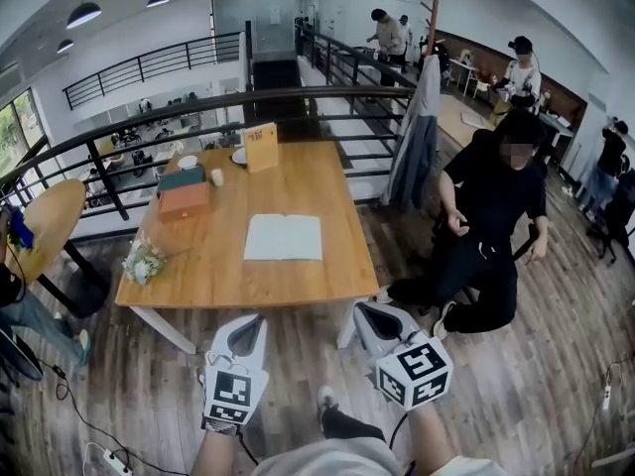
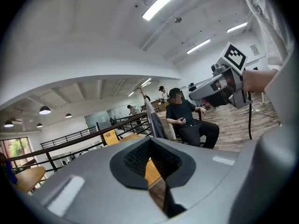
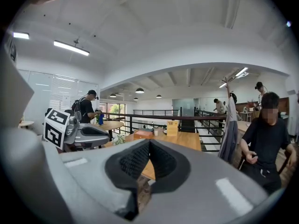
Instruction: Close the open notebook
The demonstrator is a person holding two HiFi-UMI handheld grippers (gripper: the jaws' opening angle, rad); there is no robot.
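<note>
**A:** Where's the open notebook (image 1: 283, 237)?
**B:** Flat on the middle of the wooden table (image 1: 238, 276), well ahead. My left gripper (image 1: 250, 331) and right gripper (image 1: 374, 317) are both pinched closed, empty.
**A:** Handling?
**B:** Light, floppy pages, I'd judge; lift one cover's outer edge.

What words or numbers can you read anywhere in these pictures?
None can be read.
Yellow sign on the table: print too small to read.
Open notebook: pages show no readable writing.
Marker cubes: black-and-white square patterns, no words.
</note>
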